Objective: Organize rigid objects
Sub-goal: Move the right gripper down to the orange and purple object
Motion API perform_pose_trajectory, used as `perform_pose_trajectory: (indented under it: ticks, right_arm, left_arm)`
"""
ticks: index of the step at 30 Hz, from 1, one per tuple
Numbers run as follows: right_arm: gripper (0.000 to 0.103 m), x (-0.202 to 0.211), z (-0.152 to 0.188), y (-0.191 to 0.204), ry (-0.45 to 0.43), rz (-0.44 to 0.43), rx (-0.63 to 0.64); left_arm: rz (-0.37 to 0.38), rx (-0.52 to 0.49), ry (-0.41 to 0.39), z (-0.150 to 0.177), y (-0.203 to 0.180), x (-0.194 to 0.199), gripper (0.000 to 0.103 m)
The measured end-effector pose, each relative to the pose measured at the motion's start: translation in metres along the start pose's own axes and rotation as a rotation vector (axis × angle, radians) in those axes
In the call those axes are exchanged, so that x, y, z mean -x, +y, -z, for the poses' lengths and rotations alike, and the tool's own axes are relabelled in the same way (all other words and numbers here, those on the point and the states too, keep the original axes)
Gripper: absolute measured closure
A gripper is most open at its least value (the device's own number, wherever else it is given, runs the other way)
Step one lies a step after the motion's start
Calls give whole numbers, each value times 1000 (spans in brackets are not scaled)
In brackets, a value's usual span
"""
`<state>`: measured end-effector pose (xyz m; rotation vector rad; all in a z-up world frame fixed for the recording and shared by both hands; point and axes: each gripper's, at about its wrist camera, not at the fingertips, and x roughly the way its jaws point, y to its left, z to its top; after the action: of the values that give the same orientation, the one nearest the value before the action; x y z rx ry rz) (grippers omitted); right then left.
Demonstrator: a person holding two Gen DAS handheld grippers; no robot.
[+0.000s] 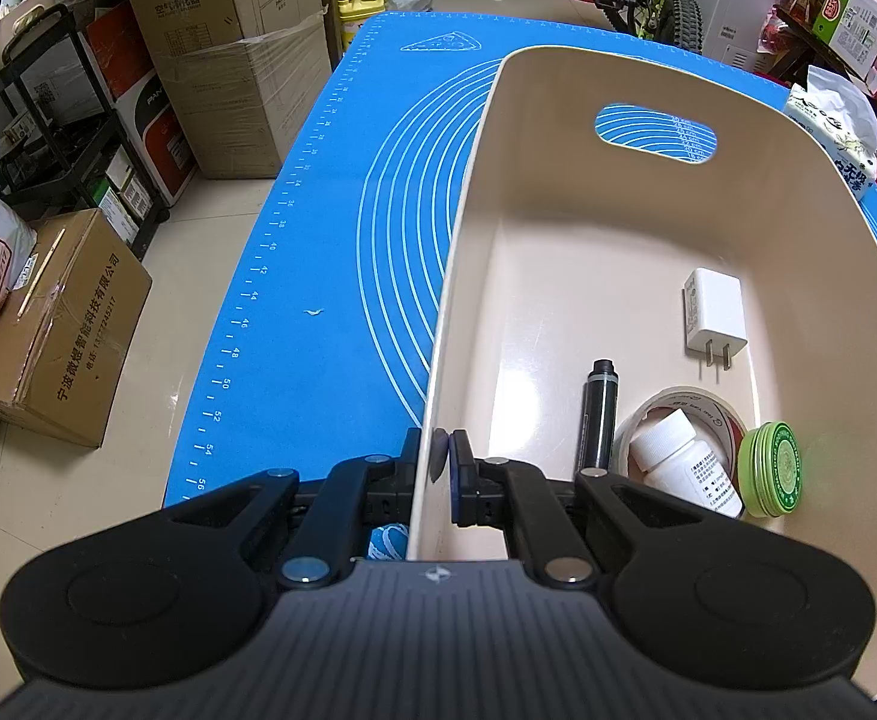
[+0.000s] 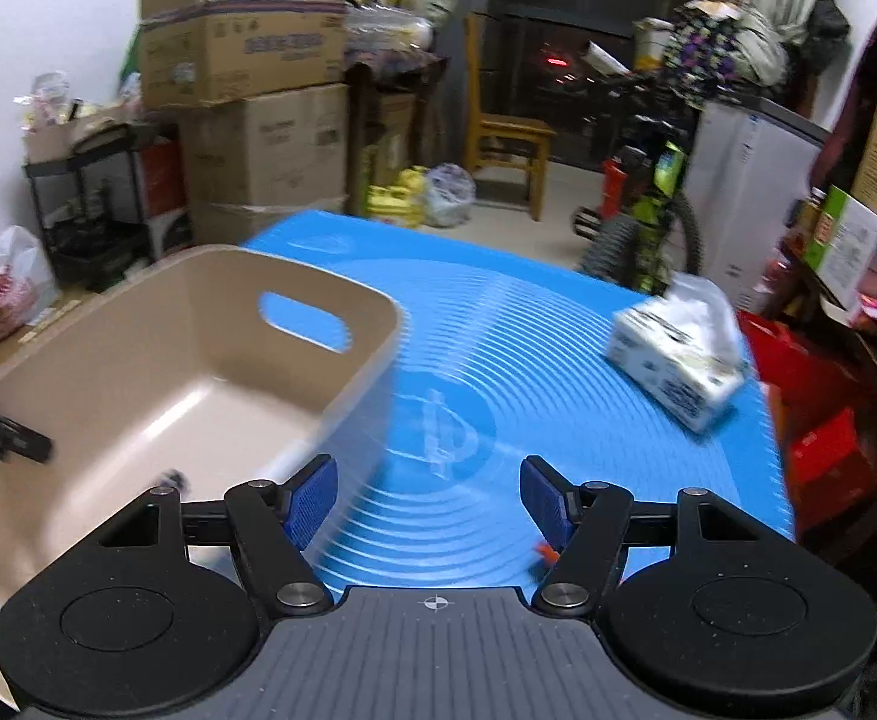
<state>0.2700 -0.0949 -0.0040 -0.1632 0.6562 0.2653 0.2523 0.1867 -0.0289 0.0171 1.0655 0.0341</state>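
A beige plastic bin stands on the blue mat. Inside it lie a white charger, a black marker, a tape roll, a white pill bottle and a green tin. My left gripper is shut on the bin's near left wall, one finger outside and one inside. My right gripper is open and empty above the mat, right of the bin. A small orange thing shows by its right finger; I cannot tell what it is.
A tissue pack lies on the mat's right side and also shows in the left wrist view. Cardboard boxes, a black shelf, a wooden chair and a bicycle stand around the table.
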Motion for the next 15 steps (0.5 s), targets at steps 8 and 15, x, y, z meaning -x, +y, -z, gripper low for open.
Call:
perform_pose_trajectory:
  ticks: [8, 15]
  right_arm:
    - [30, -17, 22, -46, 74, 135, 14]
    - [30, -43, 43, -66, 152, 150, 67]
  left_arm:
    - [0, 0, 0, 0, 0, 0, 94]
    - [-2, -1, 0, 0, 0, 0, 94]
